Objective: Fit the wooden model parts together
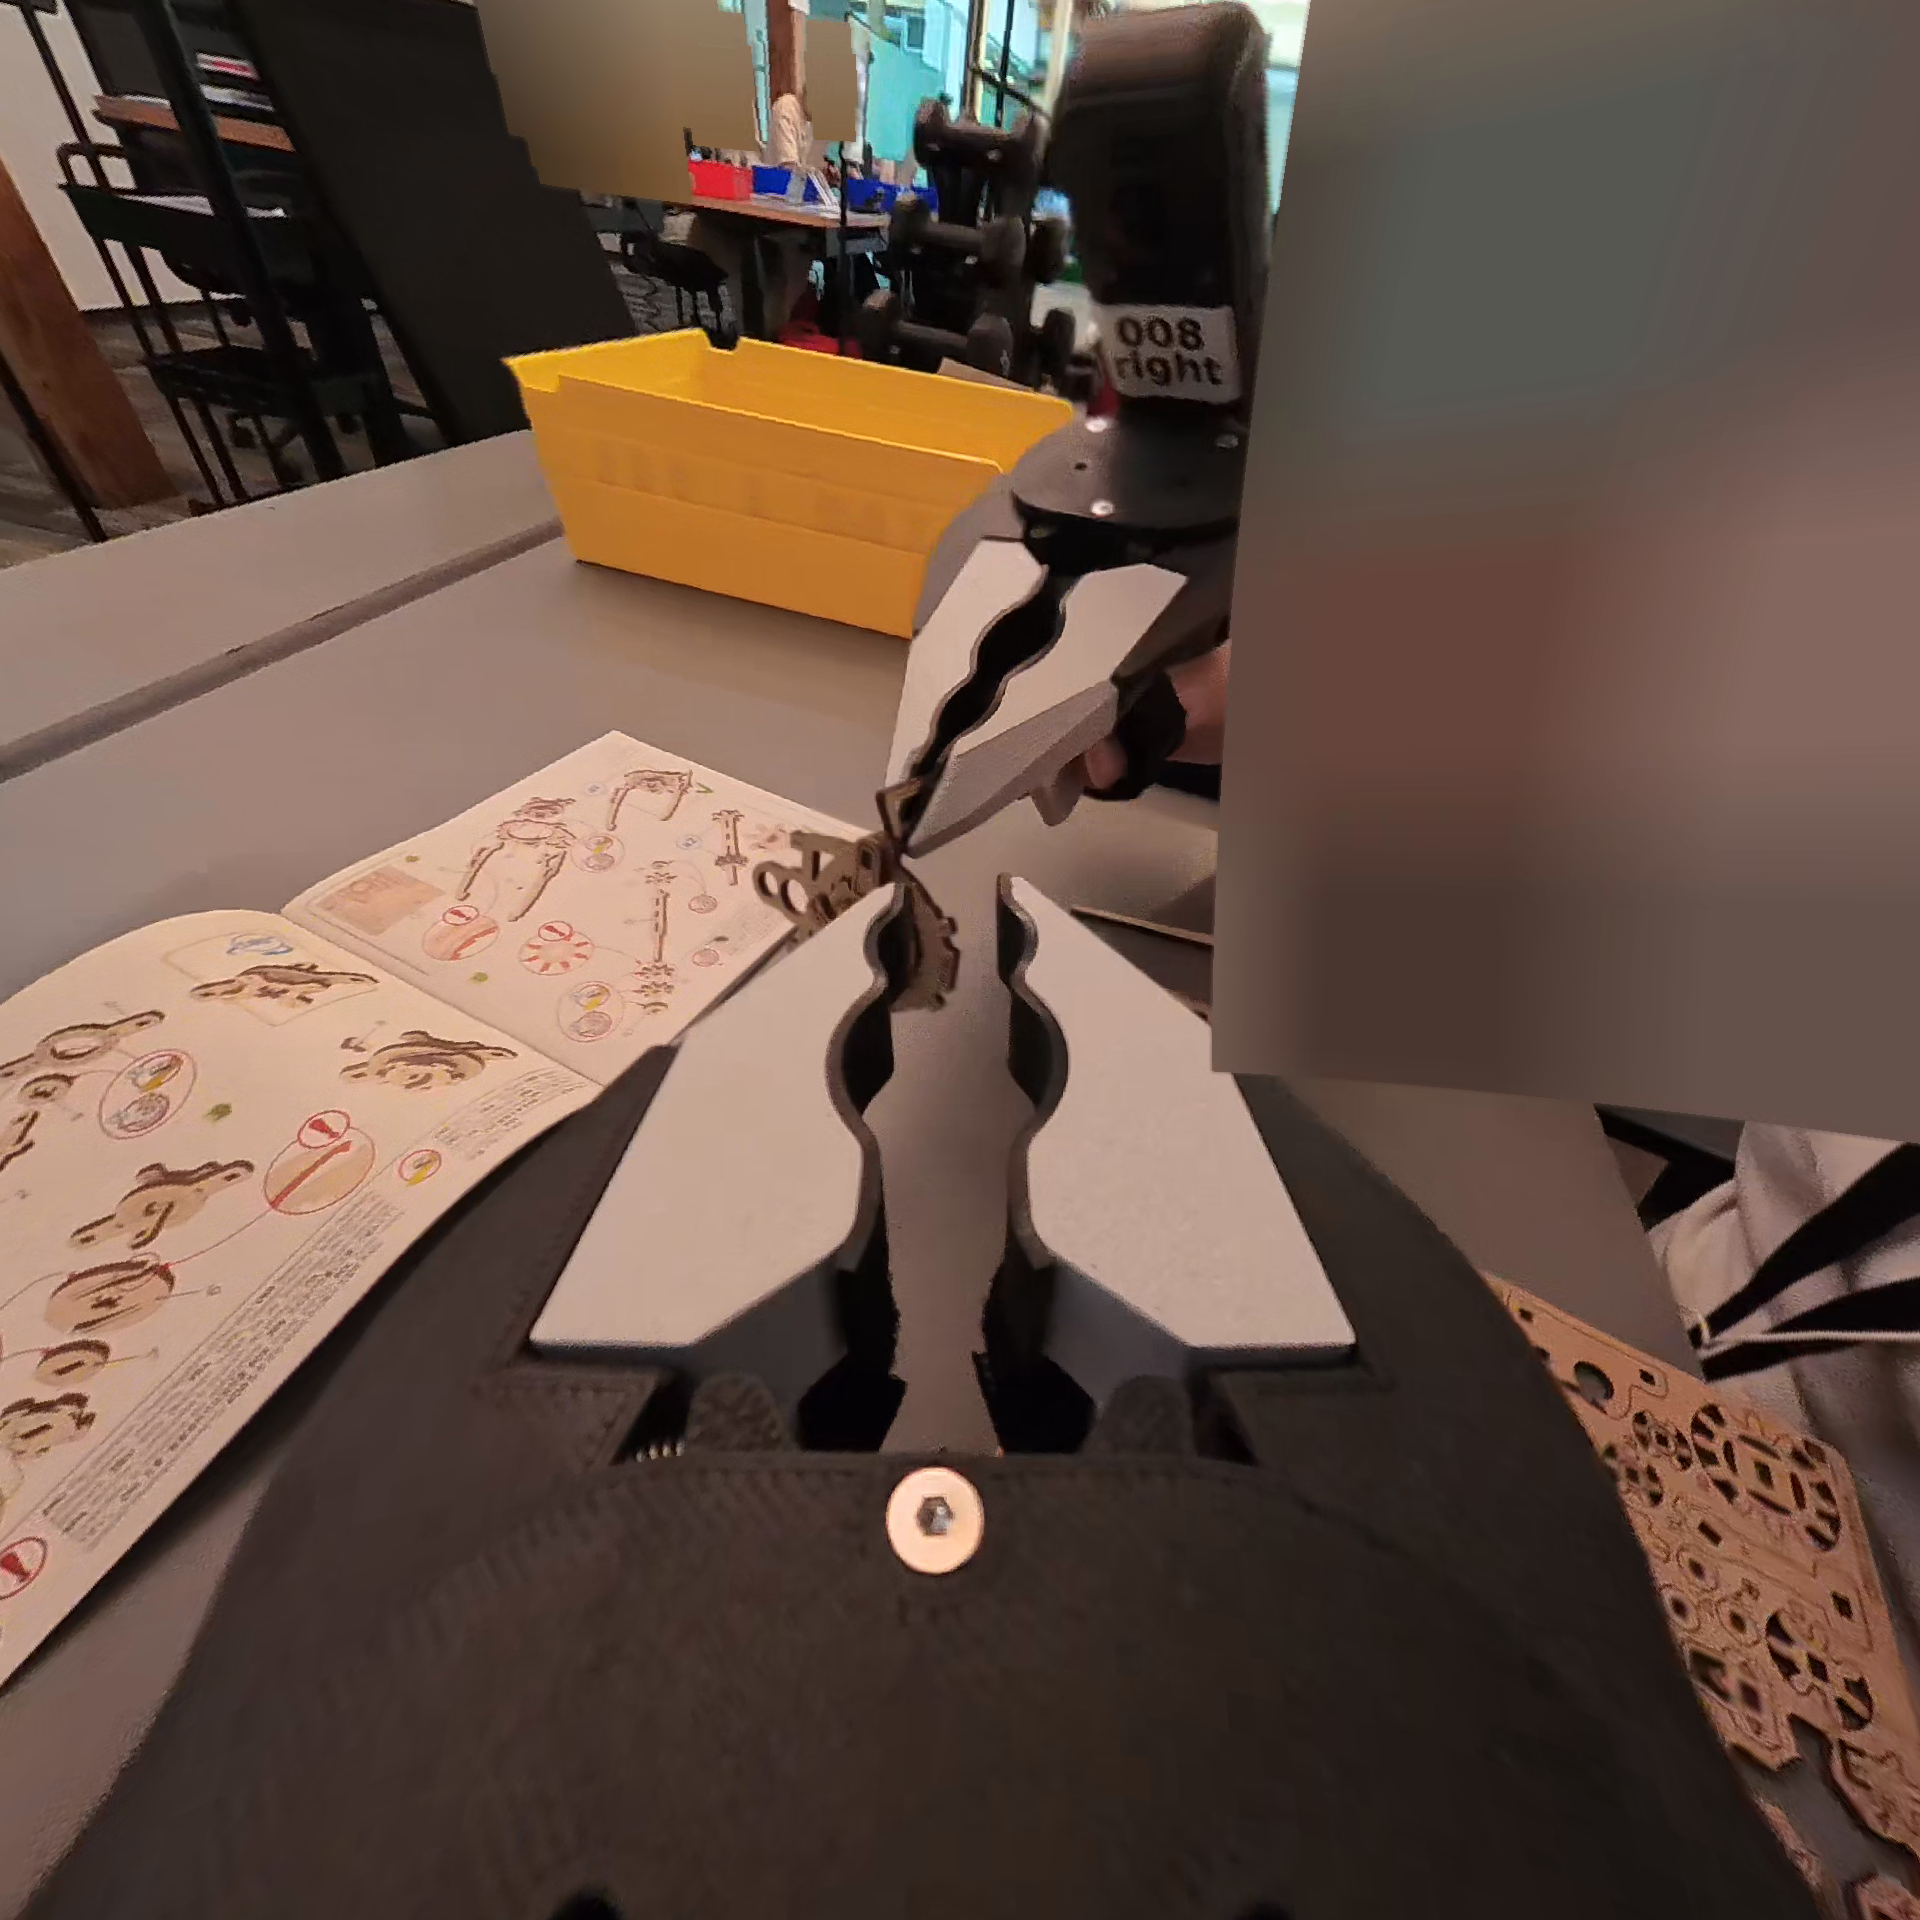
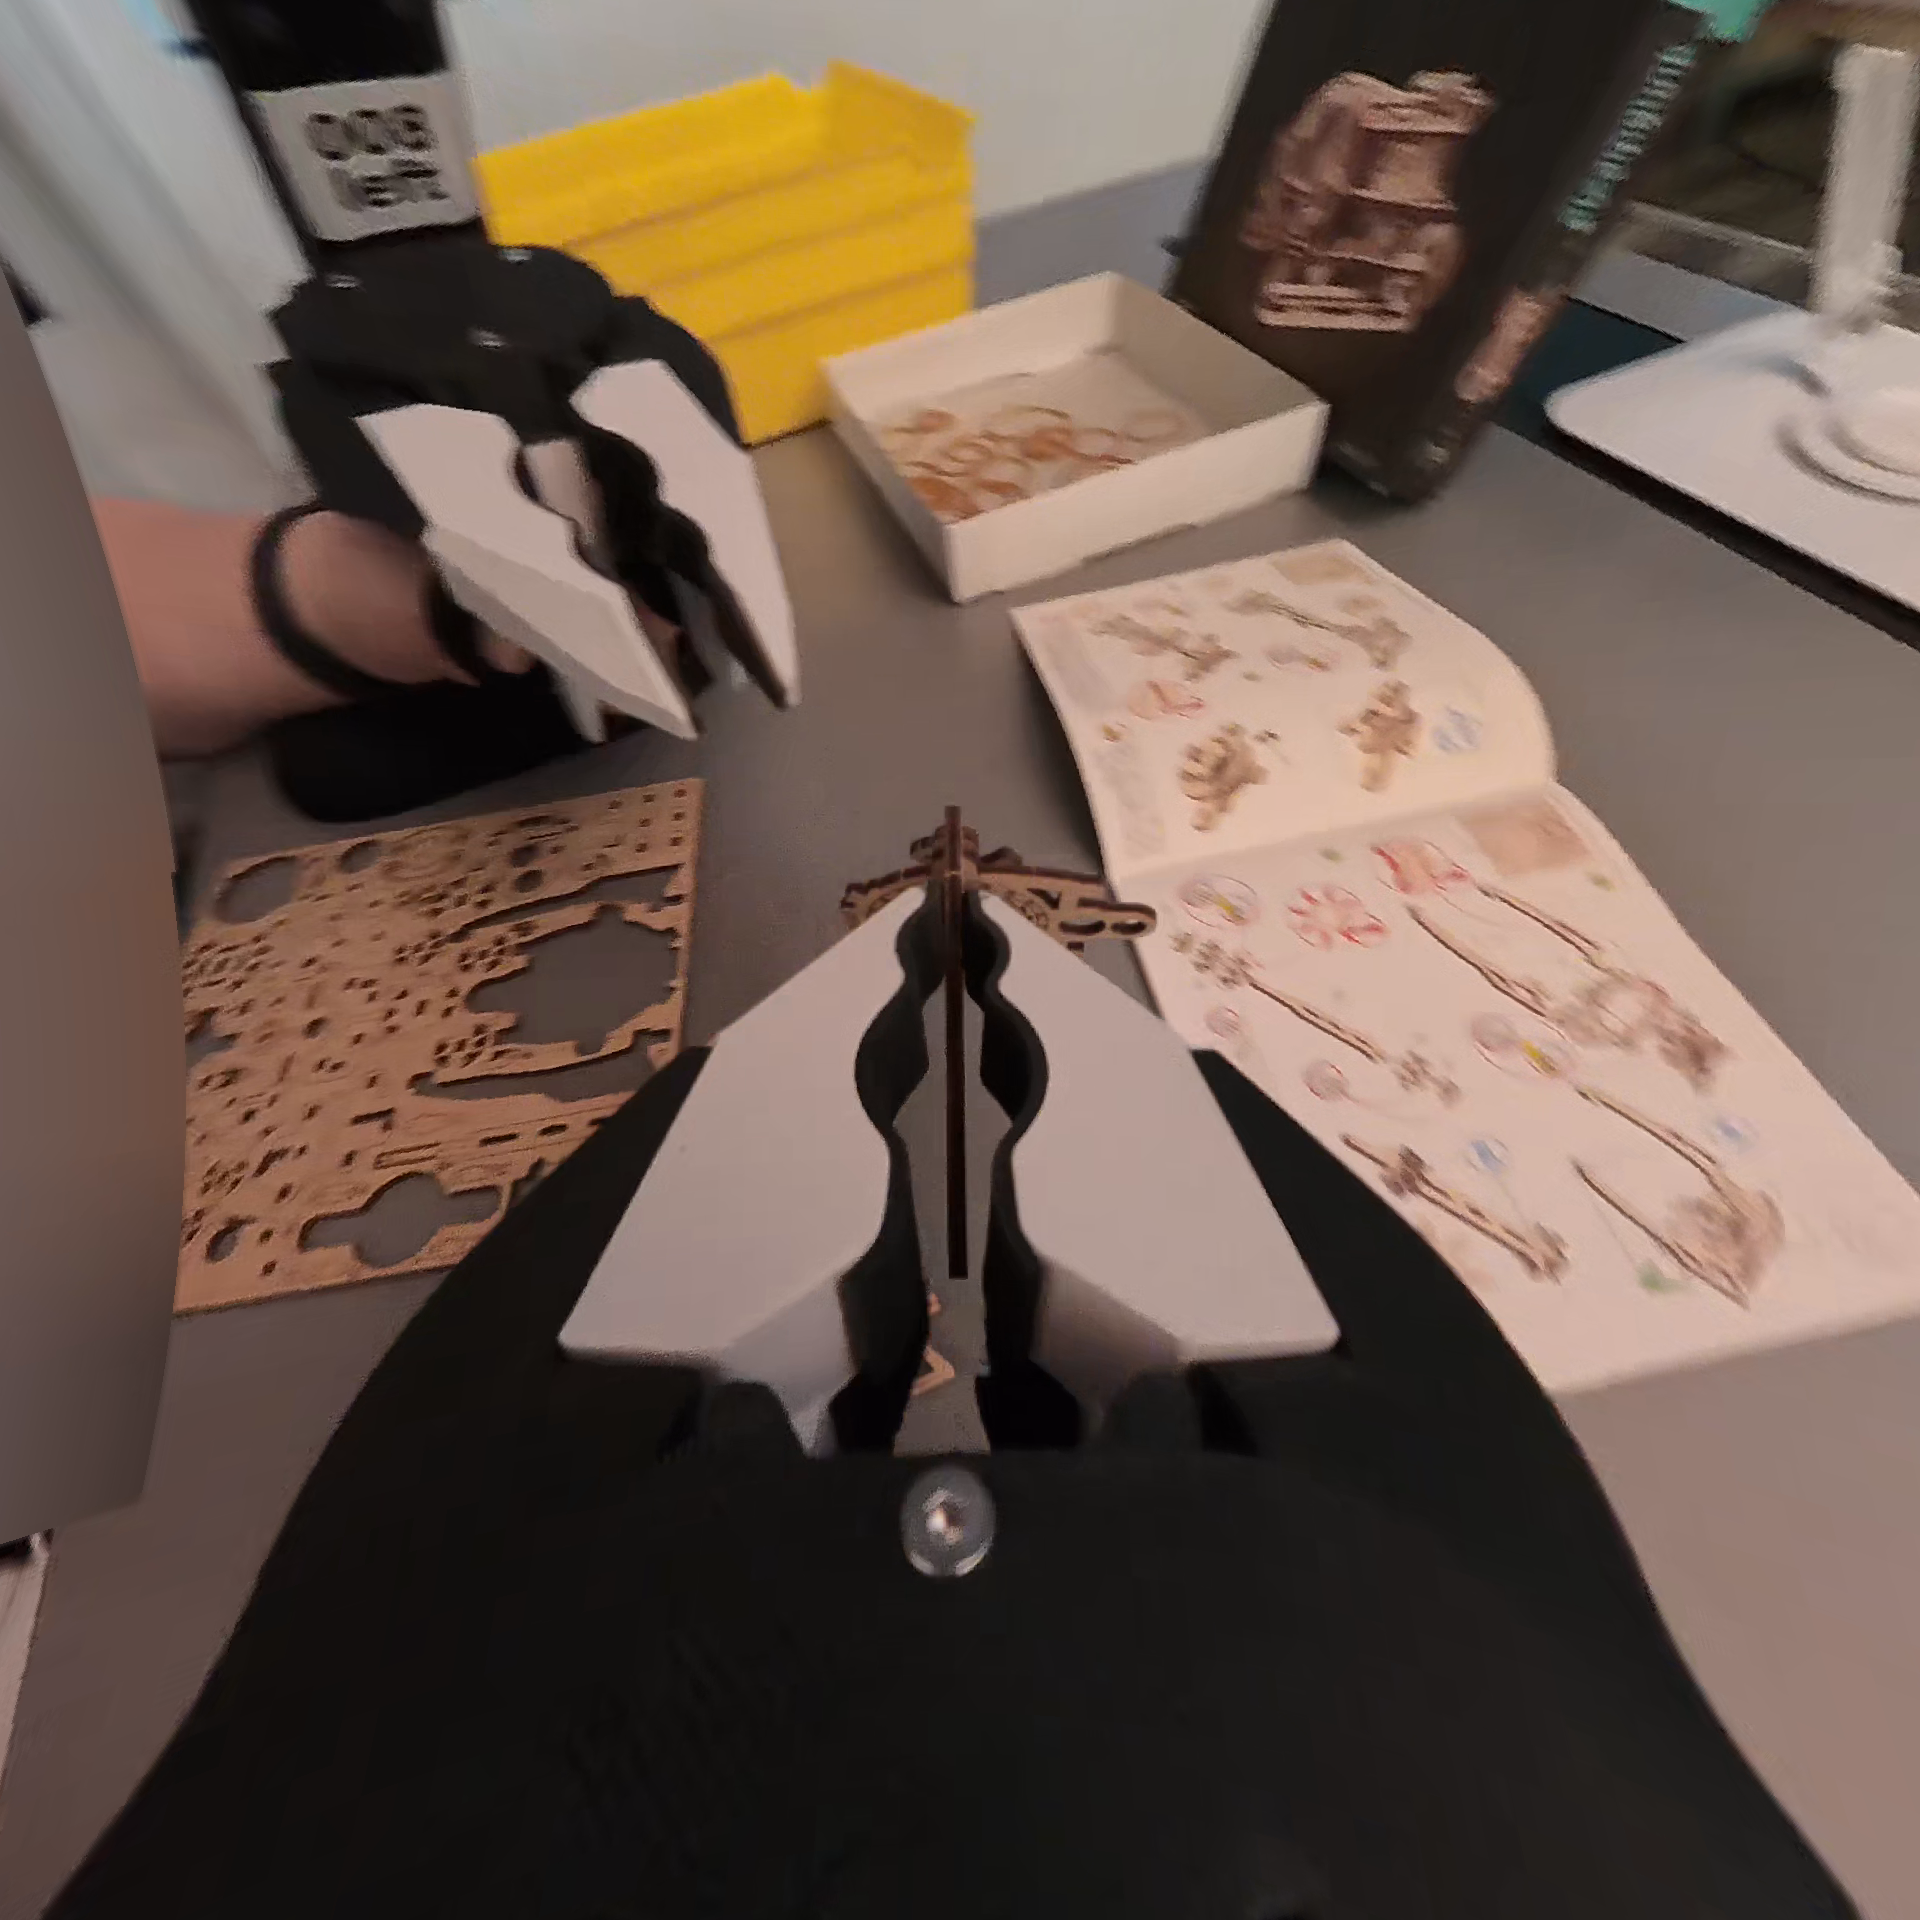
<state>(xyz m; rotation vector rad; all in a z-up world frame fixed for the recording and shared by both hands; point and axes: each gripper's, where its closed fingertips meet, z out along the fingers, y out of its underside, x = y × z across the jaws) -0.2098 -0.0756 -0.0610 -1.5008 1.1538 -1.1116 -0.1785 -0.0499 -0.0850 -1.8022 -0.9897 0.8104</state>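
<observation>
On the grey table lie my open instruction booklet and punched-out plywood sheet. My left gripper hangs spread, empty. My right gripper pinches the wooden model piece above the table.

A grey table carries everything. An open instruction booklet lies flat on it. Left of the booklet lies a punched-out wooden sheet. Beyond the booklet sits a shallow white box, with a yellow bin to that box's left and a dark upright carton to its right.
</observation>
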